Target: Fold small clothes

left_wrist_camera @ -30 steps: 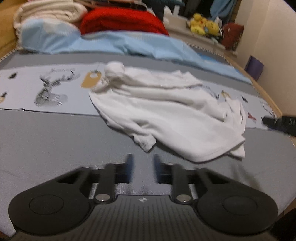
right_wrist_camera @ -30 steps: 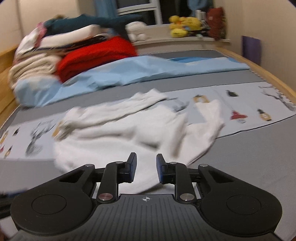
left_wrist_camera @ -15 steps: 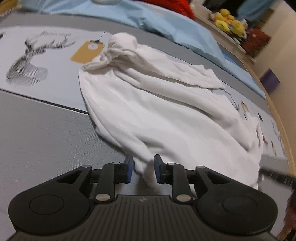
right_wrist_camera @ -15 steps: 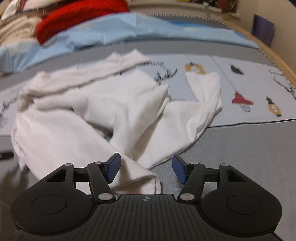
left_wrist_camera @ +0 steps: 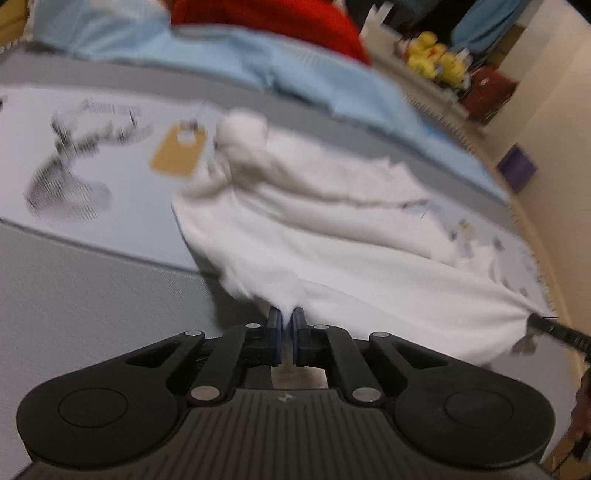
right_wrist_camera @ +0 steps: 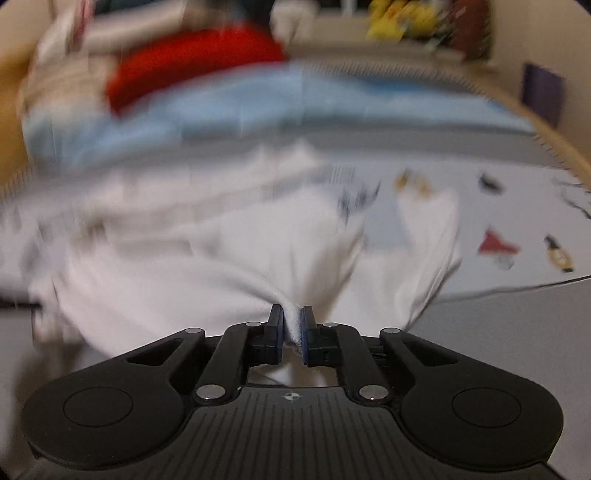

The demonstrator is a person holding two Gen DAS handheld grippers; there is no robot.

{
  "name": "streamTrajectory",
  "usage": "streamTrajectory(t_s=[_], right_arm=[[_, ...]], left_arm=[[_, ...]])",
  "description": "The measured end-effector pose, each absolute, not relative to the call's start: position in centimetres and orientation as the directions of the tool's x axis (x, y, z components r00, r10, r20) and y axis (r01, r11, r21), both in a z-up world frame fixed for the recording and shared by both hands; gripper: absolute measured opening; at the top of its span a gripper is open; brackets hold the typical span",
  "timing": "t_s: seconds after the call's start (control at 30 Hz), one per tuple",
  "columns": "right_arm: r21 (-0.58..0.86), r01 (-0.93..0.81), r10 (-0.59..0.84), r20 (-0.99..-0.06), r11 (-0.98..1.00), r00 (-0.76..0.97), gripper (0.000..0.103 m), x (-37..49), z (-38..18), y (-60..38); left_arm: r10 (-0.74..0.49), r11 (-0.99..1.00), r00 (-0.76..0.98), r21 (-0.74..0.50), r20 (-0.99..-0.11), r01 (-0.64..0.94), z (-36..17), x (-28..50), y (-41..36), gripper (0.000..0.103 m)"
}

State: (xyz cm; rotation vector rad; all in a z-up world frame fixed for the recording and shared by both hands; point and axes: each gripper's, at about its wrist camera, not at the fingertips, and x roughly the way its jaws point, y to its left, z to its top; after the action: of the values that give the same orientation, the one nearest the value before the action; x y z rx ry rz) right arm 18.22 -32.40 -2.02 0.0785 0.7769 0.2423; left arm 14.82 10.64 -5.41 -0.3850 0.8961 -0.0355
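A crumpled white garment (left_wrist_camera: 332, 236) lies across the grey bed cover (left_wrist_camera: 92, 288). In the left wrist view, my left gripper (left_wrist_camera: 287, 318) is shut on the garment's near edge, with a small tuft of cloth pinched between the blue pads. The cloth stretches right toward a dark fingertip (left_wrist_camera: 554, 328) at its far corner. In the right wrist view the white garment (right_wrist_camera: 221, 258) bunches into my right gripper (right_wrist_camera: 292, 318). Its jaws are closing, and a thick fold of hem is pressed between the pads. Both views are blurred by motion.
A red blanket (left_wrist_camera: 266, 22) and a pale blue sheet (left_wrist_camera: 295, 66) are piled at the head of the bed. Yellow plush toys (left_wrist_camera: 436, 59) sit on a ledge beyond. A pale printed band with a deer (left_wrist_camera: 70, 177) crosses the cover. The wall stands at the right.
Both grippers moved in to the garment's near edge. The right jaws opened wide, then closed on the hem. The left jaws closed on the edge, and the cloth now pulls toward both grips.
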Motion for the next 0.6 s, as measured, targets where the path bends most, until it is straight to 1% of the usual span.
streamTrajectory(t_s=[0.1,0.17,0.23,0.3,0.37,0.43,0.47,0.5,0.57,0.6], right_arm=[[0.188,-0.210,0.282,-0.618,0.959,0.734,0.009,15.2,1.1,-34.2],[0.194,-0.295,0.349,-0.625,0.936,0.698,0.009,13.3,1.9,-34.8],[0.169,-0.415,0.414,-0.665,0.894,0.621,0.009,11.4,1.7,-34.7],[0.159,-0.538,0.454,-0.753,0.828,0.476,0.009,9.2,0.1,-33.8],[0.167,-0.651,0.436,-0.856,0.741,0.276,0.009,7.1,-2.6,-32.5],[0.160,-0.736,0.367,-0.922,0.657,0.126,0.011,5.0,-5.0,-31.3],[0.149,-0.759,0.337,-0.936,0.634,0.099,0.012,4.5,-5.5,-31.0],[0.143,-0.761,0.327,-0.940,0.632,0.094,0.014,4.4,-5.6,-31.0],[0.151,-0.710,0.356,-0.923,0.688,0.149,0.018,5.8,-4.4,-31.7],[0.154,-0.661,0.373,-0.905,0.734,0.204,0.023,6.9,-3.5,-32.4]], left_arm=[[-0.227,0.933,0.645,-0.352,-0.730,-0.070,-2.1,11.5,13.3,0.004],[-0.248,0.940,0.624,-0.339,-0.741,-0.028,-0.6,9.0,14.9,0.004],[-0.282,0.943,0.568,-0.332,-0.774,0.016,-0.1,6.4,16.3,0.004],[-0.286,0.956,0.474,-0.283,-0.833,0.079,-0.8,4.1,16.9,0.004],[-0.266,0.962,0.348,-0.223,-0.899,0.159,-2.7,2.2,16.3,0.004],[-0.217,0.954,0.258,-0.149,-0.942,0.261,-4.3,1.0,14.6,0.005],[-0.202,0.934,0.244,-0.111,-0.949,0.340,-4.5,0.6,13.2,0.005],[-0.209,0.918,0.234,-0.108,-0.950,0.380,-4.7,0.5,12.3,0.006],[-0.217,0.907,0.255,-0.098,-0.942,0.410,-4.2,0.9,11.4,0.007],[-0.213,0.913,0.277,-0.090,-0.937,0.398,-3.9,1.2,11.4,0.010]])
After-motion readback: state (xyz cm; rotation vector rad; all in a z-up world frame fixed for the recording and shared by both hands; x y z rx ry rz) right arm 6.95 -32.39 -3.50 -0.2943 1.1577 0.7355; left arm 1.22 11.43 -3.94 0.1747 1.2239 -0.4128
